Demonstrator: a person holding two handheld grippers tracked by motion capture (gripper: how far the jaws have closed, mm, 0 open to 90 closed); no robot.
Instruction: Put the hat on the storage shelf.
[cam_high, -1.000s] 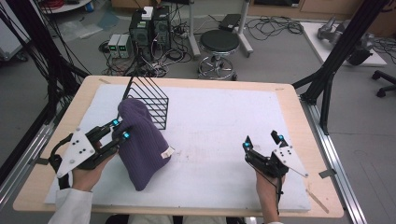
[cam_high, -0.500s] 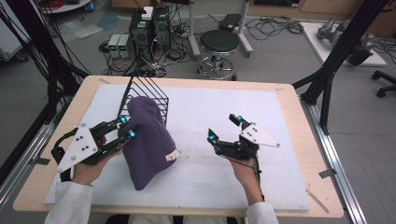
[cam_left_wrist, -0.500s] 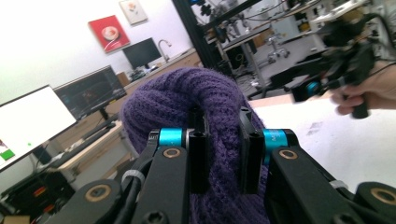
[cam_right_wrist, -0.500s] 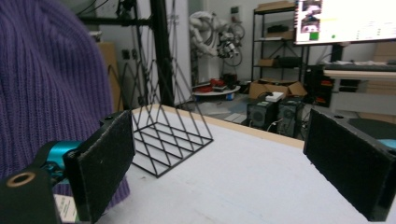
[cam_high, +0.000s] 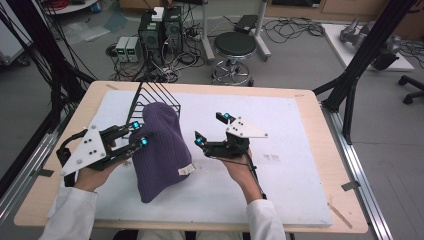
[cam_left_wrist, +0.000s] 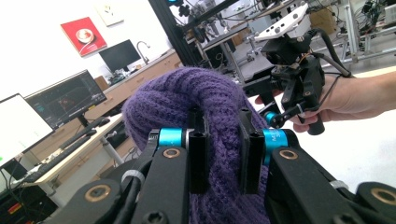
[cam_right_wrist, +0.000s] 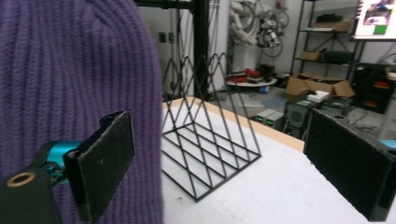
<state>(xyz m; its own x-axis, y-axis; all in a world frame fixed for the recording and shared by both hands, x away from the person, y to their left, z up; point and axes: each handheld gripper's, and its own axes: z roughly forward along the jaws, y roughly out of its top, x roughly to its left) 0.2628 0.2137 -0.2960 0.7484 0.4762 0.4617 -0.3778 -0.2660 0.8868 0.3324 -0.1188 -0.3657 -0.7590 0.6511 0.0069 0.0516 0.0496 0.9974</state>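
purple rib-knit beanie (cam_high: 161, 150) drapes off the black wire rack (cam_high: 159, 97) onto the white mat (cam_high: 290, 175). my left gripper (cam_high: 140, 134) pinches a knit fold; my right gripper (cam_high: 212, 128) gapes wide beside it.

The knitted hat (cam_high: 162, 150) is purple with a ribbed pattern and a small pale label, the wire rack (cam_high: 157, 97) is black with a diamond lattice, the desk (cam_high: 310, 102) is light wood under a white mat, and both grippers (cam_high: 137, 134) (cam_high: 210, 127) are black with turquoise accents and white plates.
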